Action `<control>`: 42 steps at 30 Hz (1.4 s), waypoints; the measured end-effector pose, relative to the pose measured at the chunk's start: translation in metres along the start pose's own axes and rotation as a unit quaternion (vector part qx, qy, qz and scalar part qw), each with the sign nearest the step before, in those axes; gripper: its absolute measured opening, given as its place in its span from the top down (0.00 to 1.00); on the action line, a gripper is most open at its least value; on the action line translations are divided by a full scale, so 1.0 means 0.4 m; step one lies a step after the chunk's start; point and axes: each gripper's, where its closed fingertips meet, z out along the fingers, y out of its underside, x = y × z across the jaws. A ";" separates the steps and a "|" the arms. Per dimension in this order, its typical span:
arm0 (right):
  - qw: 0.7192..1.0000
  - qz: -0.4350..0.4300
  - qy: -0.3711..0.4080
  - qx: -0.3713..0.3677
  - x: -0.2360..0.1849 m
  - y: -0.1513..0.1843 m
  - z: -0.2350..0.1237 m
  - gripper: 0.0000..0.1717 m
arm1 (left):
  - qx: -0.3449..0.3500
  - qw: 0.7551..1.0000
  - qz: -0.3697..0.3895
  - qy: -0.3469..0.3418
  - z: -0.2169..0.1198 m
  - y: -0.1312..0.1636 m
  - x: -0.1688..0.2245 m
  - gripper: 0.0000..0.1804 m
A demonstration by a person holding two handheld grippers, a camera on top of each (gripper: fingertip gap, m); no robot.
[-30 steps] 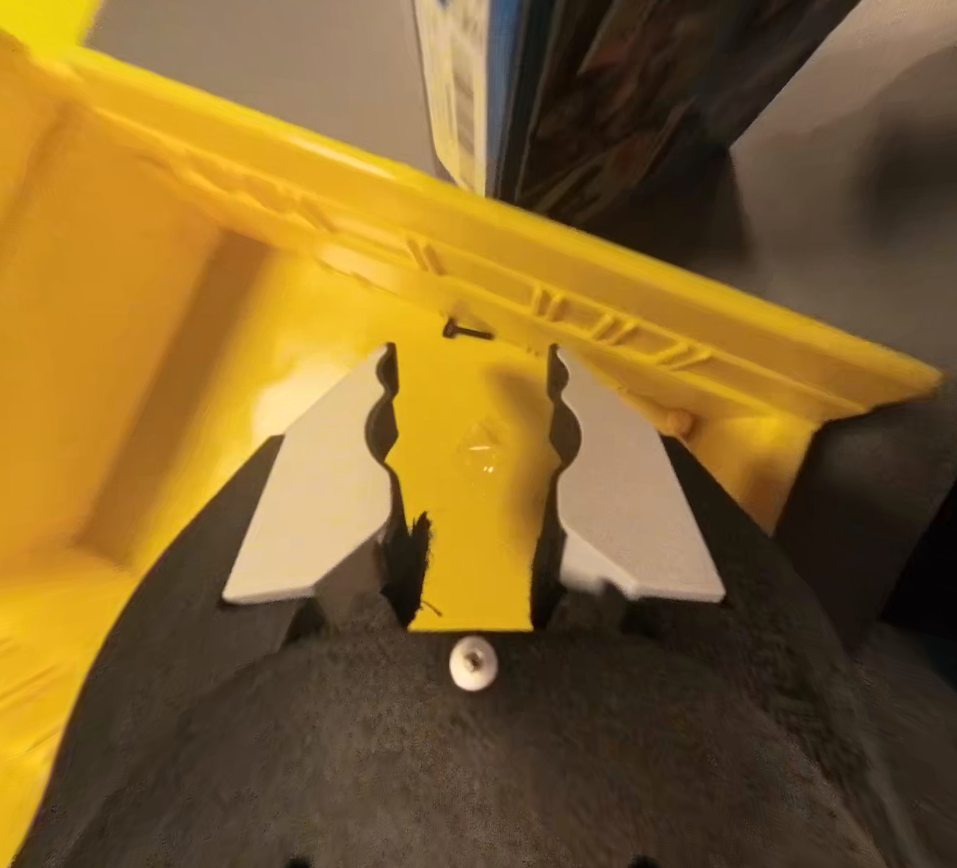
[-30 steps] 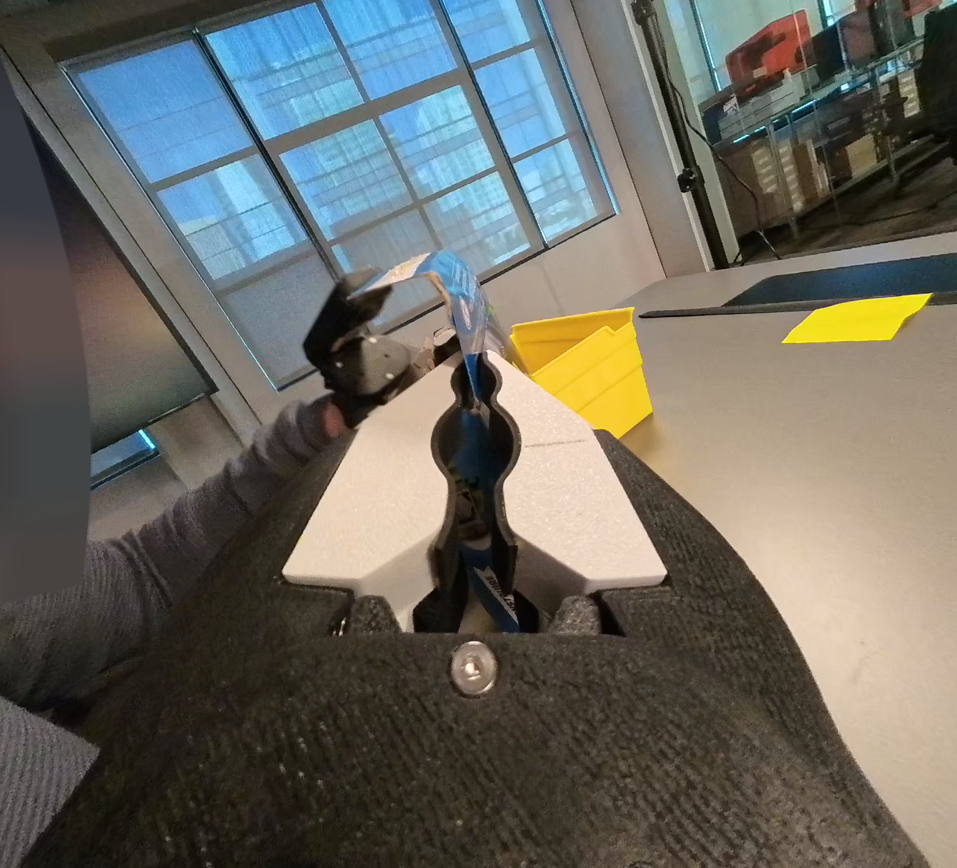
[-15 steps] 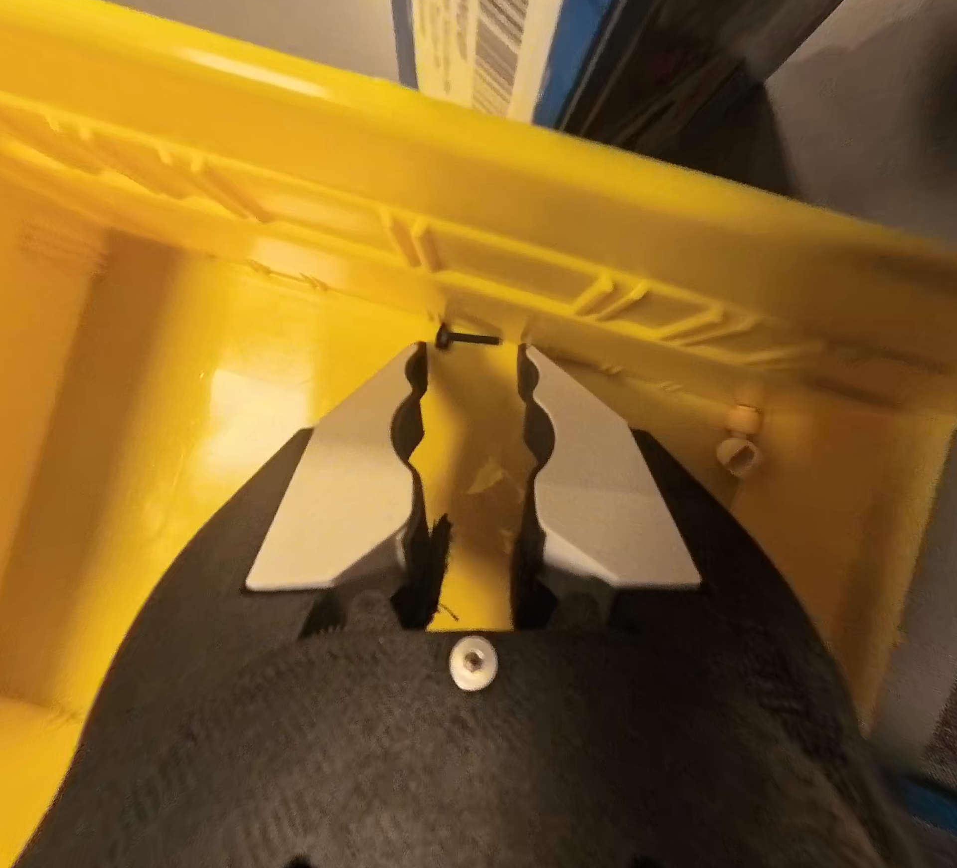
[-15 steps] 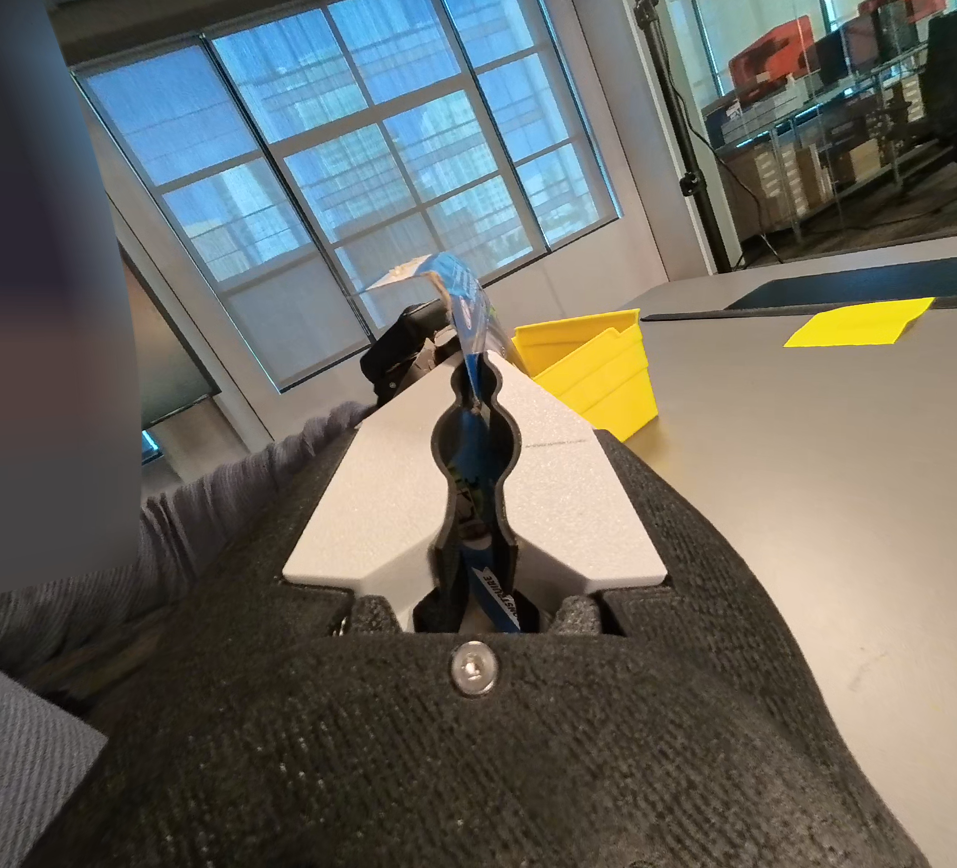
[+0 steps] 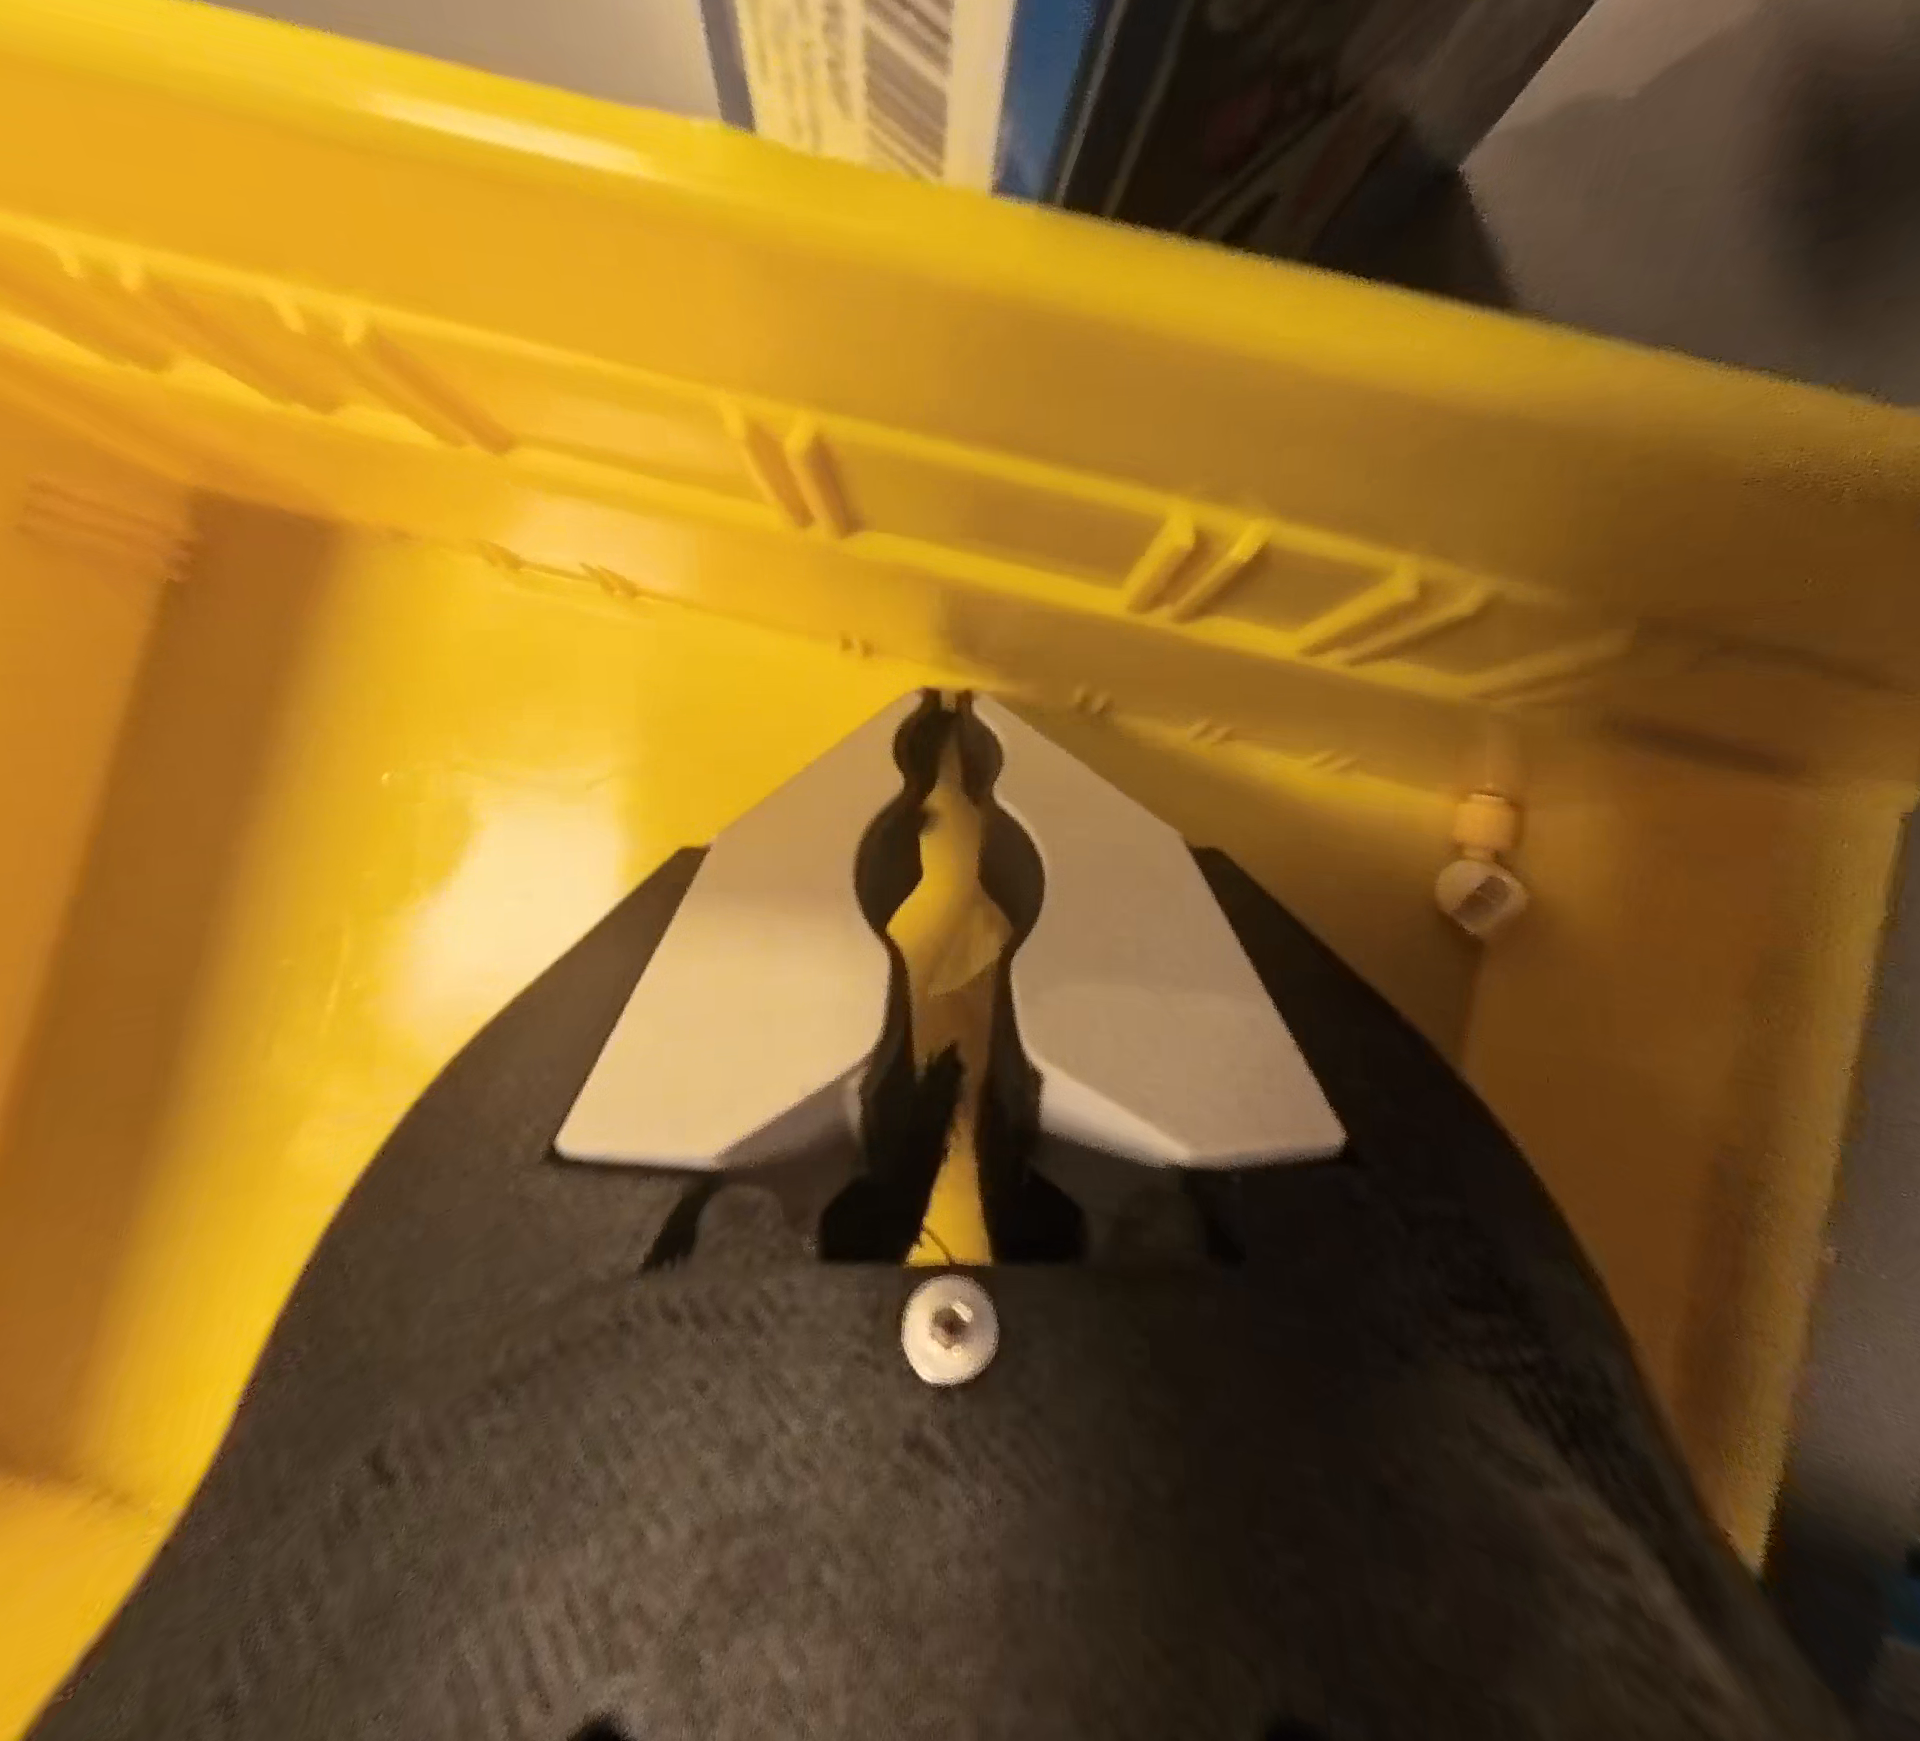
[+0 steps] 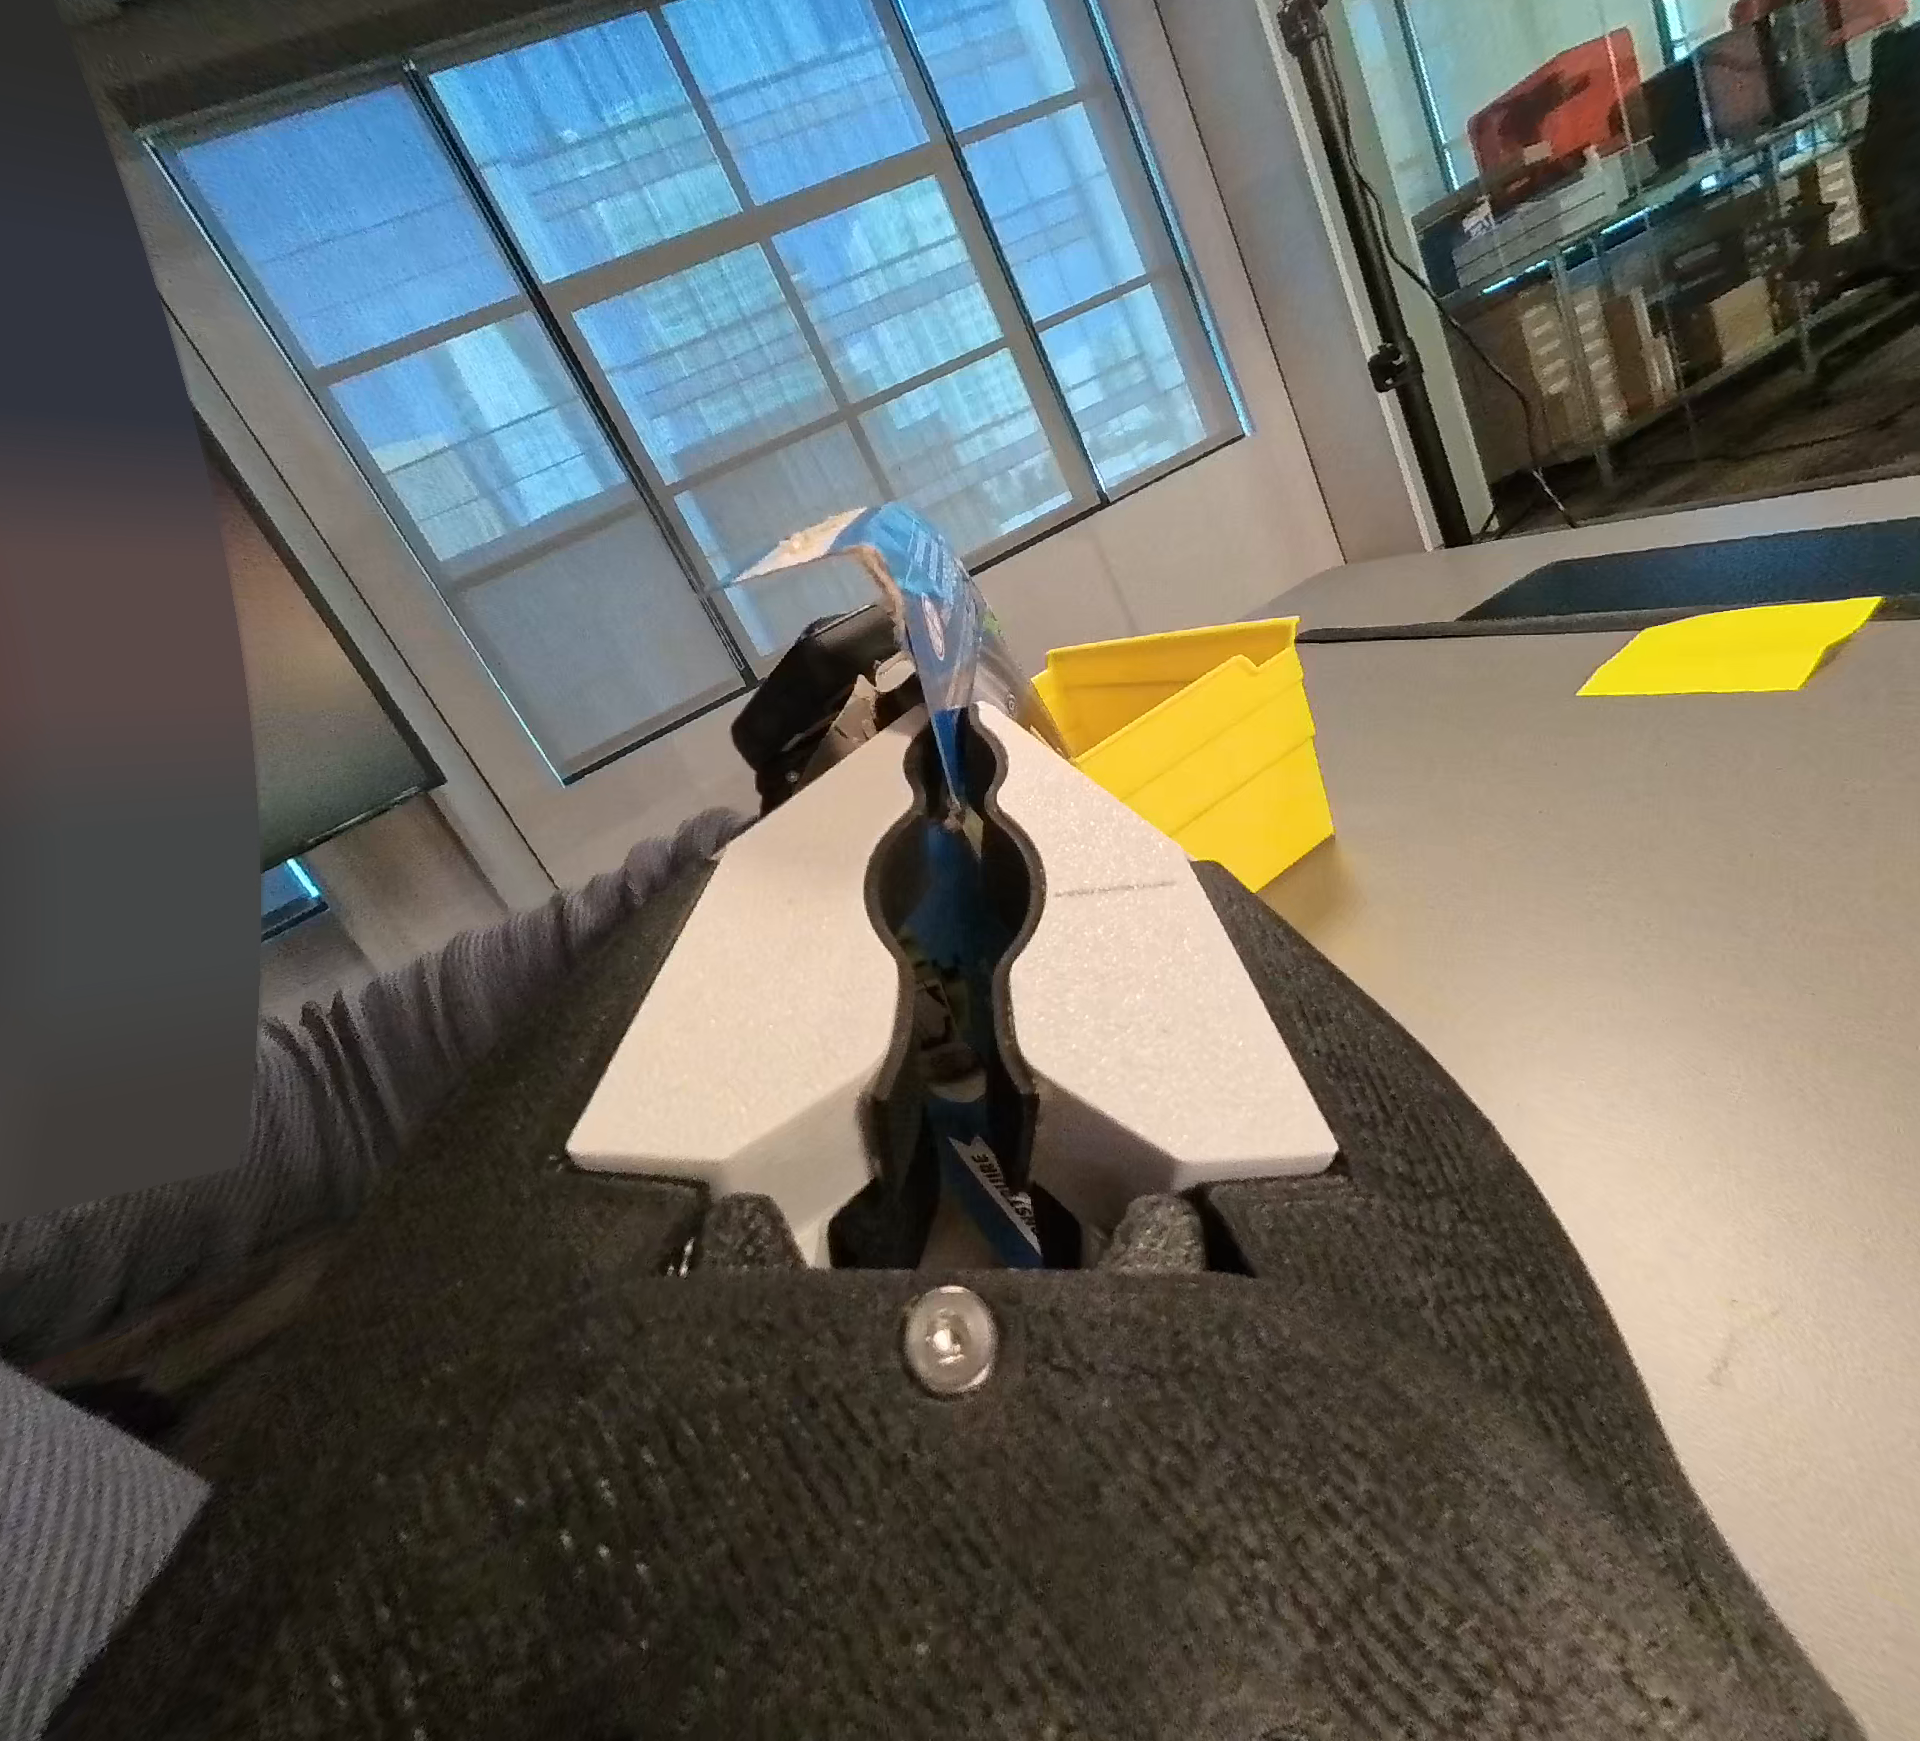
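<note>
We see the left gripper (image 5: 952, 704) closed inside the glossy ribbed yellow bin (image 5: 520, 257), tips under its far rim. The right gripper (image 6: 961, 715) pinches a thin blue package (image 6: 940, 621).

The right claw (image 6: 961, 725) was closed on a blue printed packet (image 6: 935, 621), whose thin edge ran between the pale fingers (image 6: 790, 985) and whose torn top curled over above the tips. Just beyond it, partly hidden, sat the other claw (image 6: 805, 720), black, with a grey ribbed sleeve (image 6: 436, 985) leading back from it at the left. A yellow bin (image 6: 1205, 756) stood on the grey worktop (image 6: 1558, 964) just right of the packet, open side up. Farther off on the worktop lay a flat yellow sheet (image 6: 1725, 652) beside a dark mat (image 6: 1704, 569). A big gridded window (image 6: 675, 268) filled the wall behind.
</note>
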 end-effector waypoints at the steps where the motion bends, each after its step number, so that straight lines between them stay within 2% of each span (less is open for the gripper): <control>1: 1.000 0.000 -0.001 0.000 -0.001 0.000 0.000 1.00 | -0.002 1.000 -0.001 -0.005 -0.004 0.005 -0.002 1.00; 10: 1.000 0.001 -0.004 -0.003 -0.004 0.003 0.001 1.00 | -0.050 0.998 -0.045 -0.009 -0.053 0.065 0.005 0.98; 14: 1.000 0.001 -0.005 -0.004 -0.005 0.004 0.002 1.00 | -0.021 0.997 -0.072 -0.035 -0.069 0.052 -0.022 0.85; 19: 1.000 0.001 -0.006 -0.004 -0.005 0.005 0.002 1.00 | -0.047 0.994 -0.088 -0.048 -0.062 0.083 -0.028 0.81; 22: 1.000 0.003 -0.008 -0.005 -0.006 0.005 0.002 1.00 | -0.050 0.993 -0.084 -0.060 -0.064 0.087 -0.024 0.84; 24: 1.000 0.004 -0.009 -0.006 -0.006 0.006 0.002 1.00 | -0.048 0.992 -0.097 -0.069 -0.068 0.093 -0.027 0.91; 25: 1.000 0.005 -0.009 -0.007 -0.007 0.007 0.003 1.00 | -0.044 0.992 -0.099 -0.071 -0.069 0.094 -0.025 0.98; 26: 1.000 0.005 -0.009 -0.007 -0.007 0.007 0.003 1.00 | -0.038 0.991 -0.100 -0.075 -0.068 0.094 -0.024 0.99; 29: 1.000 0.003 -0.009 -0.007 -0.007 0.007 0.003 1.00 | -0.027 0.991 -0.101 -0.085 -0.069 0.095 -0.019 0.99; 31: 1.000 0.003 -0.008 -0.007 -0.006 0.007 0.003 1.00 | -0.037 0.985 -0.090 -0.146 -0.087 0.106 -0.046 1.00; 33: 1.000 0.004 -0.006 -0.007 -0.005 0.007 0.002 1.00 | 0.007 0.975 -0.076 -0.210 -0.135 0.064 -0.065 1.00; 35: 1.000 0.003 -0.005 -0.006 -0.005 0.007 0.002 1.00 | 0.113 0.959 -0.065 -0.252 -0.216 -0.041 -0.055 1.00; 38: 1.000 0.003 -0.004 -0.006 -0.005 0.007 0.003 1.00 | 0.258 0.939 0.019 -0.227 -0.315 -0.219 0.050 1.00; 39: 1.000 0.003 -0.003 -0.006 -0.005 0.008 0.002 1.00 | 0.283 0.933 0.062 -0.215 -0.332 -0.266 0.093 1.00; 42: 1.000 0.006 -0.003 -0.008 -0.006 0.008 0.001 1.00 | 0.285 0.922 0.155 -0.213 -0.336 -0.363 0.164 1.00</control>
